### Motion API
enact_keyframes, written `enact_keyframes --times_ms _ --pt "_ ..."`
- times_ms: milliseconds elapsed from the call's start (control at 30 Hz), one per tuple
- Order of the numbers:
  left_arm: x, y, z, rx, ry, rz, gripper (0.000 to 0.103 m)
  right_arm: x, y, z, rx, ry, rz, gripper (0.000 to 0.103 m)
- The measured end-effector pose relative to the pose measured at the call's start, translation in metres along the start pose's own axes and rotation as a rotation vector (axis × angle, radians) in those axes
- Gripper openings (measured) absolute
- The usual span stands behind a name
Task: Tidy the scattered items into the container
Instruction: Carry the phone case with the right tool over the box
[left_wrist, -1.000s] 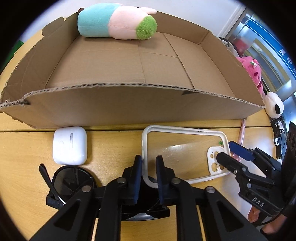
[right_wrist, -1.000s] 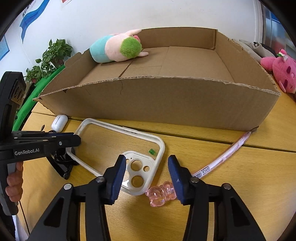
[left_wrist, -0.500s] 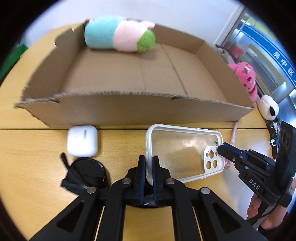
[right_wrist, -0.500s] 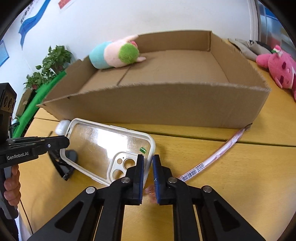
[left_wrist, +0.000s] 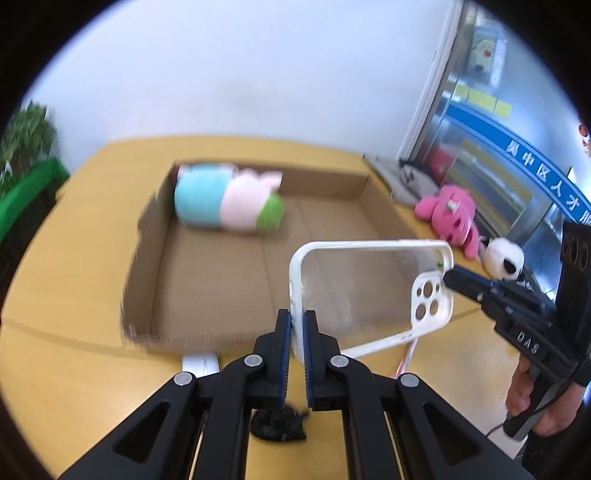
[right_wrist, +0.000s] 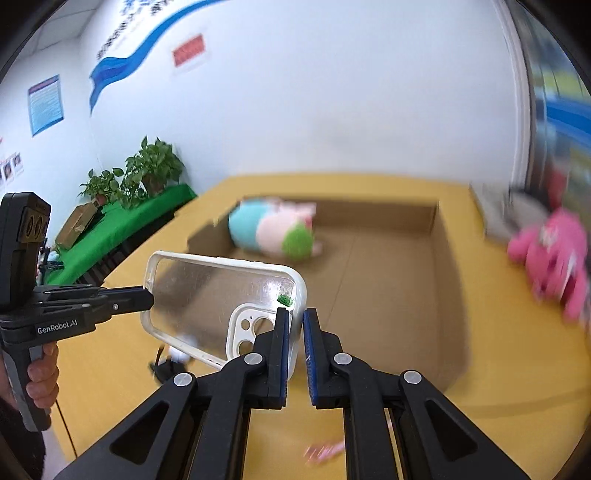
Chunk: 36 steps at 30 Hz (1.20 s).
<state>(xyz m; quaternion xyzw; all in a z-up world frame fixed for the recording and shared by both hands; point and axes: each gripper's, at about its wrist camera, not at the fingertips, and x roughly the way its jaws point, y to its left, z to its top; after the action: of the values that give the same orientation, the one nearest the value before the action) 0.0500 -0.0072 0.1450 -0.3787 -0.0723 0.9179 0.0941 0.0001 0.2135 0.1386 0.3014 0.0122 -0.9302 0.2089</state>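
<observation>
The left gripper (left_wrist: 298, 334) is clamped on the plain short end of one clear phone case (left_wrist: 369, 291); the right gripper (right_wrist: 297, 334) is clamped on the opposite short end, just beside the camera cutout. Between them the case hangs in the air, clear of the table (left_wrist: 74, 369), above the near wall and floor of the box (left_wrist: 221, 288). Its long axis runs level from one gripper to the other, roughly along the near wall, with the white rim turned up and the camera end toward the right gripper.

On the table under the left gripper lie a white earbud case (left_wrist: 201, 363) just beside the near wall and a small dark object (left_wrist: 279, 424) too hidden to name; a pink strip (left_wrist: 408, 356) shows past the case's lower edge.

Farther off, one cardboard box stands open, and one plush with teal, pink and green parts (left_wrist: 227, 208) lies on its side against the far left corner inside. Beyond the box's right wall, on the table, sit one pink plush (left_wrist: 448, 214) and one white plush (left_wrist: 504, 256).
</observation>
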Motion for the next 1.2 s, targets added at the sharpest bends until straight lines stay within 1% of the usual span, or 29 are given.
enact_keyframes --times_ms 67,133,233,300,400,533,633,733,900,967,1100,1200 --pt "-0.006 -0.003 0.024 0.015 -0.041 -0.003 0.006 -0.002 -0.003 0.031 -0.035 -0.029 -0.016 0.008" --pt "-0.009 -0.004 0.058 0.024 -0.084 -0.003 0.006 -0.004 -0.008 0.062 -0.051 -0.056 -0.016 0.008" --pt "-0.009 0.004 0.101 0.014 -0.109 -0.013 0.005 0.000 -0.009 0.104 -0.100 -0.073 -0.031 0.008" --pt "-0.006 0.006 0.128 0.011 -0.107 -0.016 0.005 0.003 -0.010 0.128 -0.117 -0.077 -0.041 0.009" --pt "-0.001 0.006 0.161 0.023 -0.110 -0.001 0.005 0.011 -0.019 0.167 -0.097 -0.073 -0.039 0.008" --pt "0.008 0.005 0.194 0.023 -0.098 0.016 0.005 0.022 -0.027 0.209 -0.094 -0.065 -0.050 0.008" --pt "0.018 0.005 0.212 0.013 -0.080 0.023 0.005 0.033 -0.035 0.229 -0.093 -0.047 -0.057 0.008" --pt "0.037 0.005 0.230 0.005 -0.049 0.023 0.005 0.051 -0.051 0.244 -0.079 -0.021 -0.069 0.008" --pt "0.081 0.004 0.248 -0.012 0.003 0.035 0.005 0.096 -0.081 0.251 -0.089 0.052 -0.113 0.007" --pt "0.103 0.003 0.248 -0.016 0.027 0.025 0.005 0.116 -0.095 0.247 -0.085 0.090 -0.137 0.007" --pt "0.150 0.007 0.241 -0.028 0.092 0.051 0.005 0.144 -0.112 0.233 -0.075 0.120 -0.130 0.007" --pt "0.180 0.012 0.233 -0.050 0.132 0.041 0.005 0.172 -0.132 0.214 -0.032 0.163 -0.128 0.007"
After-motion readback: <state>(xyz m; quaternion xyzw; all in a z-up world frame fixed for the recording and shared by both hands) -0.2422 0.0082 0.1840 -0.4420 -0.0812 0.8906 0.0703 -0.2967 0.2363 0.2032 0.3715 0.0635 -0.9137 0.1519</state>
